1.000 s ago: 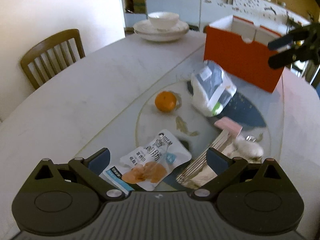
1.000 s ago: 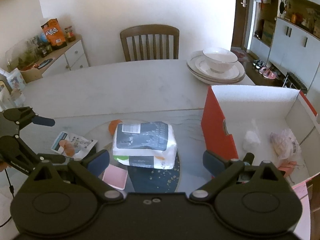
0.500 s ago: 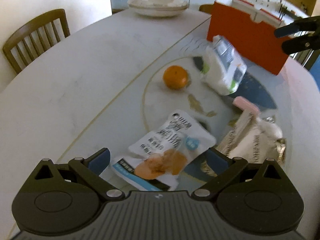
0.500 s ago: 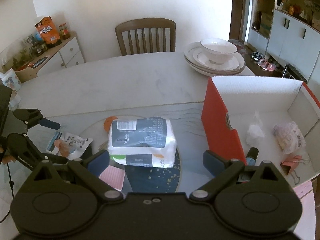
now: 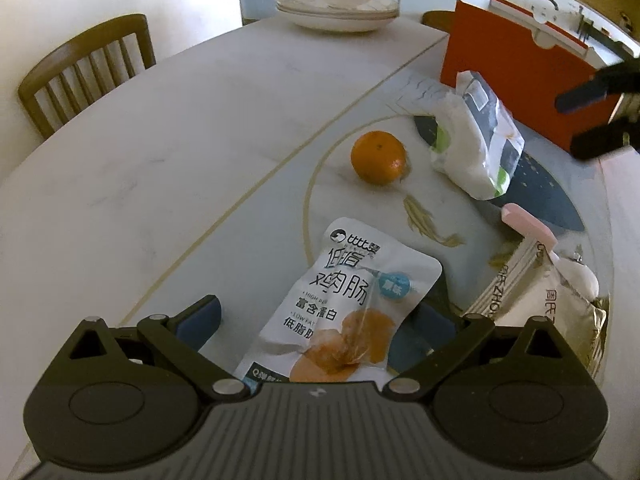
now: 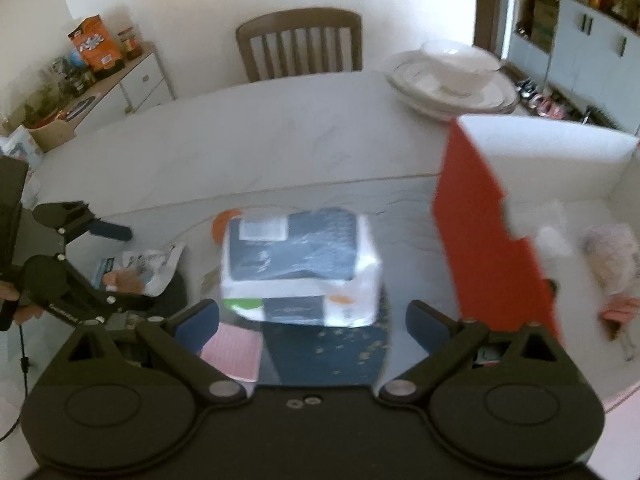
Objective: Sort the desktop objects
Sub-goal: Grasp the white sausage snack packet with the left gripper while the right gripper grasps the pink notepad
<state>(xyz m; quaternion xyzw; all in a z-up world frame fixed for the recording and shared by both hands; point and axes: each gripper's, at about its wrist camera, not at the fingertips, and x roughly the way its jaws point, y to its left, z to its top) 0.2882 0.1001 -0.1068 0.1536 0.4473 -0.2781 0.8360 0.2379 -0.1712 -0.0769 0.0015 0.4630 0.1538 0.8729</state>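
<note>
Left tongs [image 5: 316, 322] stand wide around the pouch [image 5: 344, 304], which lies near the orange [image 5: 378, 157]. Close squarely on its middle. Right tongs [image 6: 312, 326], also wide, hold nothing.

home dining room | marble dining table [image 5: 168, 128] | wooden chair [image 6: 300, 46] behind it | stacked dishes [image 5: 340, 2] on it | sideboard [image 6: 120, 84] left of chair
</note>
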